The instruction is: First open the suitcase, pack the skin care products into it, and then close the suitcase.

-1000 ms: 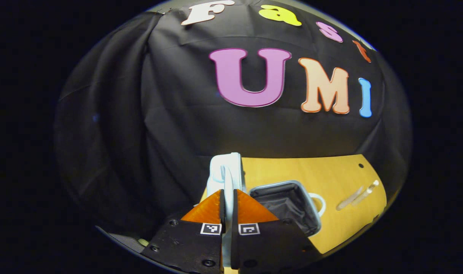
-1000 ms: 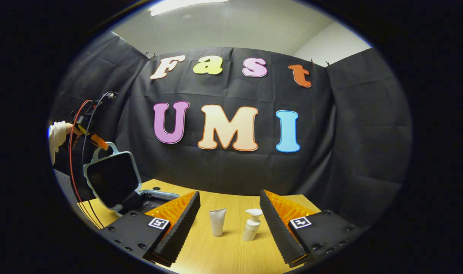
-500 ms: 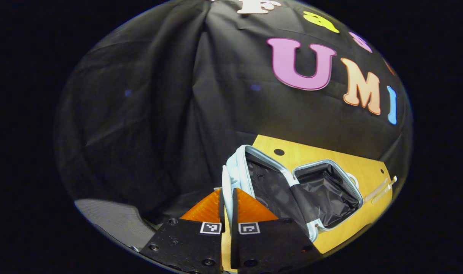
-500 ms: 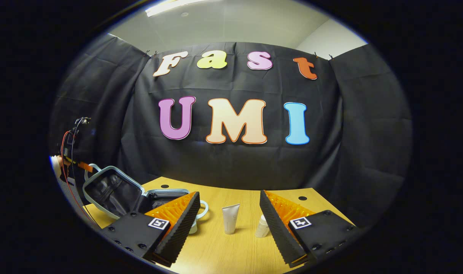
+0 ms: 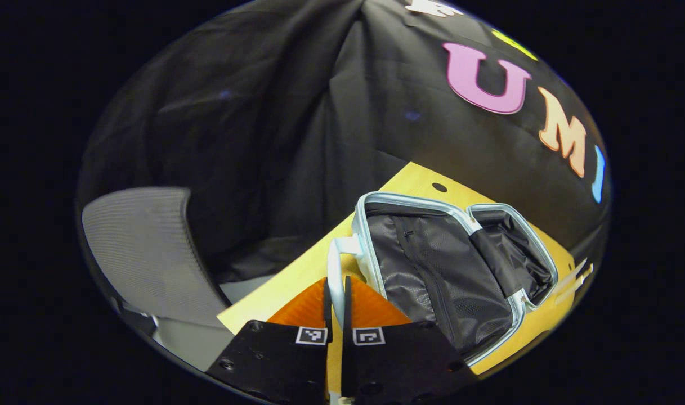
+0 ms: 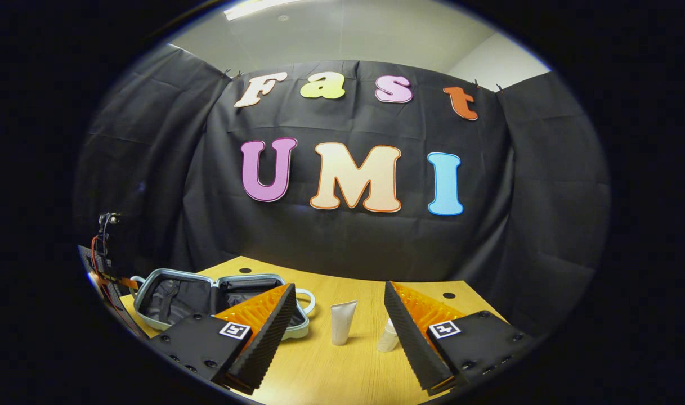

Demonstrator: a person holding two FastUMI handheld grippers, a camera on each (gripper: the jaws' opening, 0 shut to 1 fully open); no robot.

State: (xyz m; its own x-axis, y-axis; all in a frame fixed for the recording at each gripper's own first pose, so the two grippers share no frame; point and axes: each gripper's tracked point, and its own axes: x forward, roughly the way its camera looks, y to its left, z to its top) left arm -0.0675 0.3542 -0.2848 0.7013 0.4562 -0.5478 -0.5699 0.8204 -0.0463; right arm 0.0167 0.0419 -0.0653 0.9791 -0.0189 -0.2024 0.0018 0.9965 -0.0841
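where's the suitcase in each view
left gripper view: suitcase lies open right of centre, its handle between the left gripper fingers.
right gripper view: suitcase lies open at lower left, partly behind the right gripper.
shared landmark: the table hole past the suitcase.

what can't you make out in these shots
- Pump bottle, right gripper view: the right hand-held gripper's finger hides its right side and top.
- Suitcase, right gripper view: the other finger covers its near right corner.
- Suitcase handle, left gripper view: its lower part is lost between the left hand-held gripper's fingers.
- Tube label: too small.
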